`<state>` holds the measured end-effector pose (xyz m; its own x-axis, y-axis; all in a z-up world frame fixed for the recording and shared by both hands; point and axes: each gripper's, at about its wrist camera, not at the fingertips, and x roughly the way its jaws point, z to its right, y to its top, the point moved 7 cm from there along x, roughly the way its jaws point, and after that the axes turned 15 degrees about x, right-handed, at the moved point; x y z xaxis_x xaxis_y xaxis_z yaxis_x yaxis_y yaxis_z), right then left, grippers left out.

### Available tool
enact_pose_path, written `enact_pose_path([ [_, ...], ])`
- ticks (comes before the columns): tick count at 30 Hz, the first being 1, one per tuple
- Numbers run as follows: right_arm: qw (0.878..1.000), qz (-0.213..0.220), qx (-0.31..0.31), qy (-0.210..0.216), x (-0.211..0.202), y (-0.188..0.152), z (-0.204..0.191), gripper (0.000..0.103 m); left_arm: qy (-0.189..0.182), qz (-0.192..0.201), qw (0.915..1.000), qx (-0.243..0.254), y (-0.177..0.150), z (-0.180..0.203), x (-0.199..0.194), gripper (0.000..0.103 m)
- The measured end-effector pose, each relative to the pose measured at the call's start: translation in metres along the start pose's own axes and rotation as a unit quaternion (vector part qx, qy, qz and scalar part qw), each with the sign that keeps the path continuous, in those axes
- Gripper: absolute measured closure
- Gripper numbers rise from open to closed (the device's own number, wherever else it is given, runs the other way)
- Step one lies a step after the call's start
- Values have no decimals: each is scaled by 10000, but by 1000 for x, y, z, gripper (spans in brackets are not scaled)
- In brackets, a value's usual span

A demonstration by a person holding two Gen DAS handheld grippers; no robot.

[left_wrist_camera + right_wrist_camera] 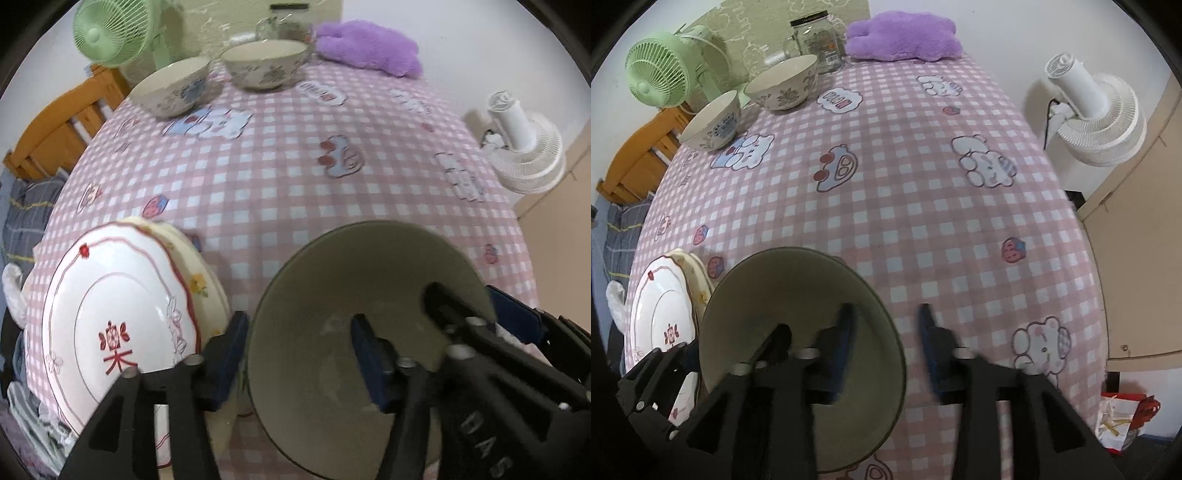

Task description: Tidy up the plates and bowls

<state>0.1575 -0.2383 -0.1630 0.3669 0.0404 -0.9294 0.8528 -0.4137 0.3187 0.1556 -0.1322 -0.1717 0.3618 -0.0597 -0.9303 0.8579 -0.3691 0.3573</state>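
Both grippers straddle opposite sides of the rim of the big olive-grey bowl, which sits at the near edge of the table. The left gripper has one blue finger outside the bowl's left wall and one inside; the right gripper has one finger inside and one out over the checked cloth on the bowl's right. On each, the jaws stand apart with the rim between them, and I see no pad pressing the wall, so the bowl looks let go and resting on the cloth.

Just to the left of the bowl, touching or nearly so, lies the stack of plates at the near left corner: a white scalloped plate with red trim on top, a cream one with a yellow flower under it. The two patterned bowls stand side by side at the far left corner, well apart from both tools. They lie straight ahead and to the left of the big bowl, so I judge the left hand the nearer one for reaching them.

As for writing: the top plate carries a red Chinese character that looks like 樂. The gripper body seen low in the left view bears the letters "DAS", cut off by the frame. A cloud print on the cloth holds red letters, upside down and unreadable to me. The glass jar at the far edge has a label too small to read.
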Motion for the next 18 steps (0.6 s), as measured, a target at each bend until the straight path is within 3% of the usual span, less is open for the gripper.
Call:
enact_pose_path([
  [1,10000,45,25,19,-2,1,1,40,38,94,9999,71,3,1,-5,27],
  [3,9998,166,33,47,-9,4,1,38,140,202,9996,159,7,0,-12,18],
  [10,9989,441,14,183,-31,10,-19,20,55,537,9984,182,15,-19,-35,15],
  [18,9956,854,-150,355,-60,14,-63,19,104,840,9962,195,25,-61,-59,16],
])
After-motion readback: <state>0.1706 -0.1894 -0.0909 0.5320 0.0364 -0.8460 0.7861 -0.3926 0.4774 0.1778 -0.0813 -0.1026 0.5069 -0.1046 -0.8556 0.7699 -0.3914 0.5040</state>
